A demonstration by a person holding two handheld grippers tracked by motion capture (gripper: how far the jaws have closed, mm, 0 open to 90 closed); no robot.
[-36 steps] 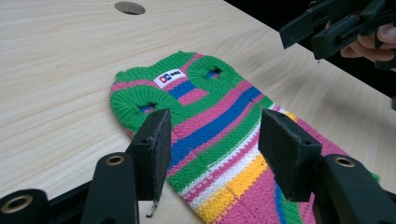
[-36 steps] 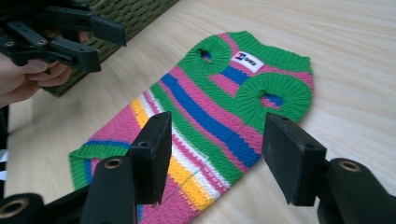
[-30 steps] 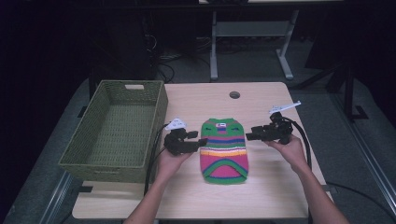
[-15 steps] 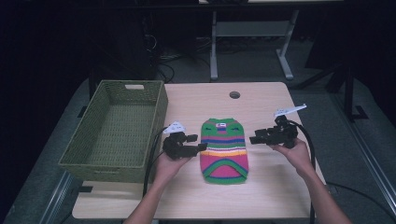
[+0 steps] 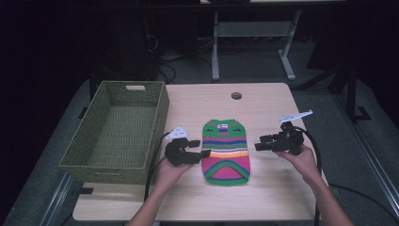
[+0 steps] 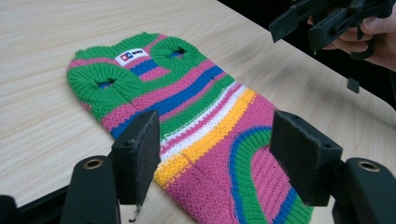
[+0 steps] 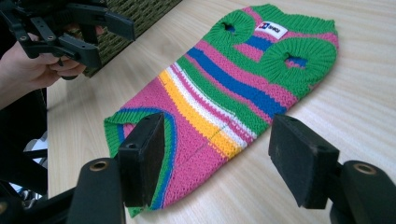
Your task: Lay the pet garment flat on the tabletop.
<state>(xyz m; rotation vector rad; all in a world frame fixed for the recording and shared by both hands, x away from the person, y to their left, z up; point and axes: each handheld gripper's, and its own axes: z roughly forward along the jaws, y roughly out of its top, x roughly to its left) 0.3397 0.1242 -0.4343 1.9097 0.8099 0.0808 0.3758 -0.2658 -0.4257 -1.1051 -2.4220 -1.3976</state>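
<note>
A small knitted sweater [image 5: 226, 150] with green, pink, blue, yellow and white stripes lies flat in the middle of the wooden table [image 5: 263, 197]. My left gripper [image 5: 200, 149] hovers at its left edge. Its jaws have just been opening and its pads touch nothing. My right gripper [image 5: 260, 143] stands a little to the right of the sweater, its jaws also just opening, with nothing between them. In the left gripper view the sweater [image 6: 205, 112] lies below the left gripper [image 6: 215, 158]. The right gripper view shows the sweater [image 7: 233, 88] beyond the right gripper [image 7: 217, 158].
A green woven basket [image 5: 113, 172] stands at the table's left side, close to the left hand. A round cable hole [image 5: 236, 96] sits near the far edge. Bare tabletop lies in front of and behind the sweater.
The right gripper has drawn back a little to the right, off the sweater's edge. Both grippers' jaws stand wider. The sweater has not moved.
</note>
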